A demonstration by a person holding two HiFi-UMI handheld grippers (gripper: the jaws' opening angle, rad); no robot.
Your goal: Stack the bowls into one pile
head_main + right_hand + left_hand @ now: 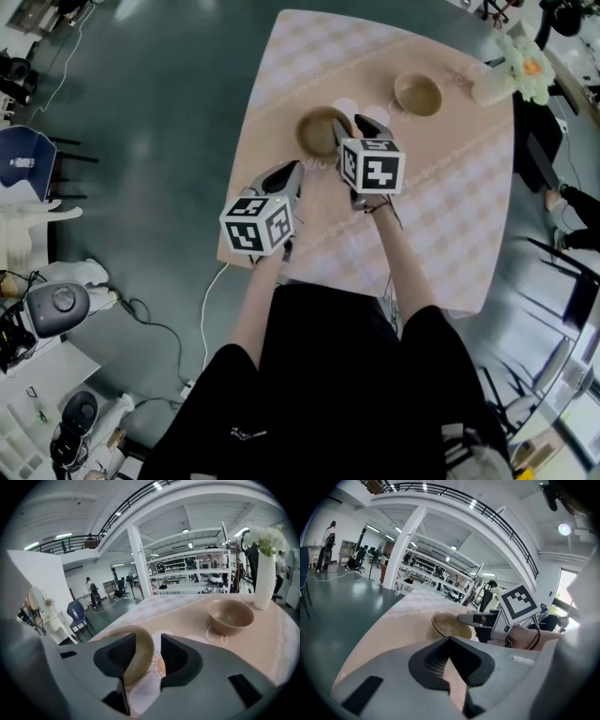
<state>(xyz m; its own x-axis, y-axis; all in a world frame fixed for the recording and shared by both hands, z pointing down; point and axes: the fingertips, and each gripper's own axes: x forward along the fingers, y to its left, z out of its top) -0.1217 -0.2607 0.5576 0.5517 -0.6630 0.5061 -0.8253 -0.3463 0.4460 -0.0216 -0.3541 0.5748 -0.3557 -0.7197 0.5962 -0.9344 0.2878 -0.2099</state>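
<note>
Now, right gripper (156, 644) fingers apart astride the near bowl (317, 129) rim, toward the table (450, 244) left edge. Left gripper (450, 639) fingers together, empty. Second bowl (417, 94) toward the far right corner.

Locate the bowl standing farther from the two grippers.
In the head view the far bowl sits at the upper right of the table, just left of the flower vase and right of the nearer bowl.

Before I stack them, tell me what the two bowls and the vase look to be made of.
Near bowl: looks like glazed ceramic, tan, with a soft sheen on a thick rounded rim; melamine is possible.
Far bowl: same tan glossy look, probably the same ware.
Vase: white, smooth, opaque, likely ceramic or painted glass.
</note>
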